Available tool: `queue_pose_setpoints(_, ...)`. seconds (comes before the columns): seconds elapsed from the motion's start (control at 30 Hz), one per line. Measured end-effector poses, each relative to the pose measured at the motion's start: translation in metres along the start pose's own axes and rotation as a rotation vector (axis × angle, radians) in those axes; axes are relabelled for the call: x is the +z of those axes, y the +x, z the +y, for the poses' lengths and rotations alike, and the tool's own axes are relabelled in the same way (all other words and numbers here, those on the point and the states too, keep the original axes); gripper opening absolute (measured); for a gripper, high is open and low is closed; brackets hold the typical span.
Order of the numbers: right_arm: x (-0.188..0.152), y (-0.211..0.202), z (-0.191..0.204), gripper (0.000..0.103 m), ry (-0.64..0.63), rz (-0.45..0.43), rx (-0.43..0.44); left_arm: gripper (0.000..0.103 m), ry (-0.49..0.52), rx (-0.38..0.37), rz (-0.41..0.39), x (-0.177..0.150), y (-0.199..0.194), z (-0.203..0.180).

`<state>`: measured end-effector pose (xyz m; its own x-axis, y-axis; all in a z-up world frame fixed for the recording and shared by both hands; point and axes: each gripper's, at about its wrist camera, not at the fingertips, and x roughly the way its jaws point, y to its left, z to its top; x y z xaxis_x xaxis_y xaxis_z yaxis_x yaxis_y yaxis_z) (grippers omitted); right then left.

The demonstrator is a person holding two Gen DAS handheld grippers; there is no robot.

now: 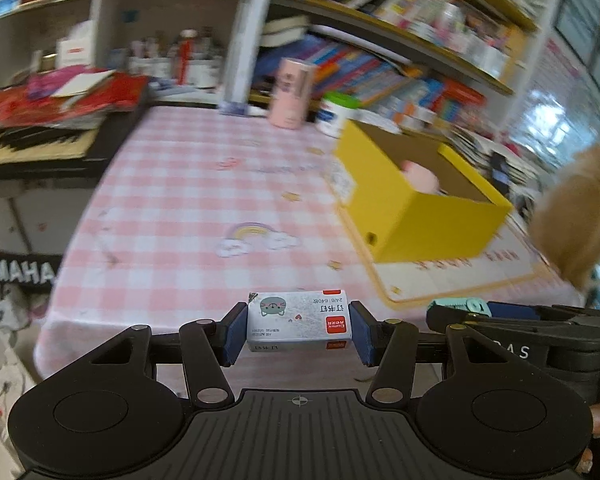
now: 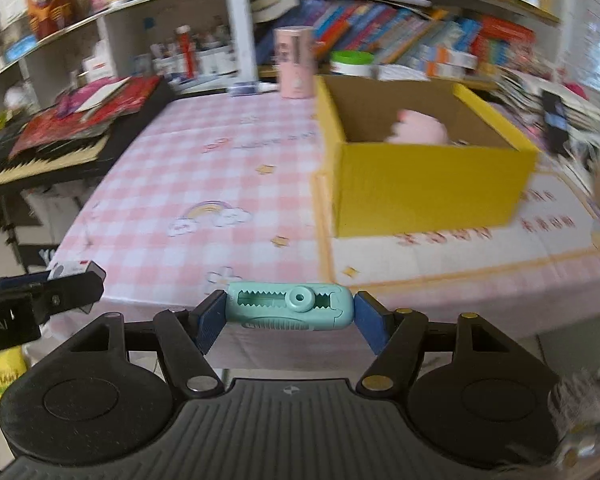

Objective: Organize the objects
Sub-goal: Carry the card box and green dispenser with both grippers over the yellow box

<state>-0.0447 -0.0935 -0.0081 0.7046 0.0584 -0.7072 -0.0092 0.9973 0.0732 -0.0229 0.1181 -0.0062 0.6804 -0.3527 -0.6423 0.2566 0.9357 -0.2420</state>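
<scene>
My left gripper [image 1: 298, 322] is shut on a small white staples box [image 1: 298, 318] with a cat picture and red labels, held at the near edge of the table. My right gripper [image 2: 288, 312] is shut on a teal utility knife [image 2: 288, 307], also at the near edge. An open yellow cardboard box [image 2: 424, 192] stands on the right part of the table, with a pink soft toy [image 2: 420, 130] inside. The box also shows in the left wrist view [image 1: 432, 224]. The right gripper shows at the right of the left wrist view [image 1: 520, 320].
The table has a pink checked cloth [image 1: 180, 200]. A pink cylinder [image 2: 294, 62] and a green-lidded white jar [image 2: 350, 62] stand at the far edge. A keyboard with red books [image 1: 40, 128] lies on the left. Bookshelves fill the back. A tan plush [image 1: 576, 216] is at the right.
</scene>
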Motion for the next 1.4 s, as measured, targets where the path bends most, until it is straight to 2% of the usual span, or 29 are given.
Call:
queue_pose_setpoints(0.33,-0.02,-0.028,-0.043,0.067,0.12,-0.01,-0.132,0.052,0.091,-0.132,0.036,0.002,0.02,-0.043)
queue_pose_setpoints(0.6,-0.024,-0.036,-0.073,0.067,0.165,-0.004,-0.203,0.052,0.134,-0.198,0.061,0.006,0.038,-0.074)
queue_pose_setpoints(1.0,-0.005,-0.023,-0.11,0.067,0.186,-0.006,-0.211,0.052,0.192,-0.192,0.041,0.03,0.067,-0.109)
queue_pose_setpoints(1.17,0.01,-0.008,-0.126,0.067,0.178,-0.006,-0.189,0.052,0.221,-0.179,-0.006,0.044,0.078,-0.127)
queue_pose_setpoints(1.4,0.055,0.001,-0.164,0.067,0.156,-0.116,-0.172,0.052,0.222,-0.137,-0.109,0.083,0.1,-0.156)
